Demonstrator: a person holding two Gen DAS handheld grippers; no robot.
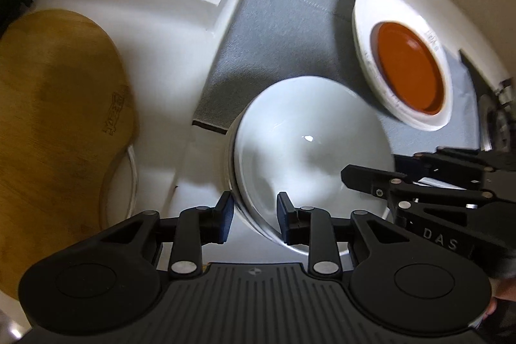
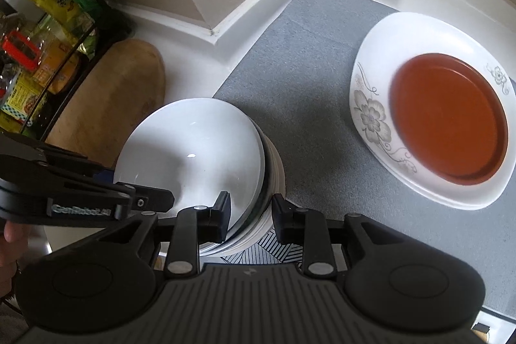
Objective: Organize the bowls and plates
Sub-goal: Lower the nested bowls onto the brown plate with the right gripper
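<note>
The left tongs (image 1: 254, 216) straddle the near rim of the top white bowl (image 1: 309, 150), one finger outside the rim and one inside. Whether the pads press on the rim cannot be told. The right tongs (image 2: 250, 215) stand across the opposite rim of the same white bowl (image 2: 193, 147) and the stack of bowls (image 2: 274, 170) under it. Their fingers are spread, with a gap showing on the right side.

The stack sits at the near edge of a grey mat (image 2: 306, 60), partly over the white counter (image 1: 161, 54). Ahead of the right tongs the mat lies bare up to the wall corner. To their right, well apart from the stack, rests a white plate with grey flowers (image 2: 371, 115) carrying a brown dish (image 2: 451, 118) inside it. To the left of the left tongs lies a wooden board (image 1: 54, 118), near the stack but not touching it. A black rack (image 2: 74, 66) stands beyond the board.

The top bowl is plain glossy white, round, deep, and slightly tilted on the stack. Lower bowls show dark rim lines.
</note>
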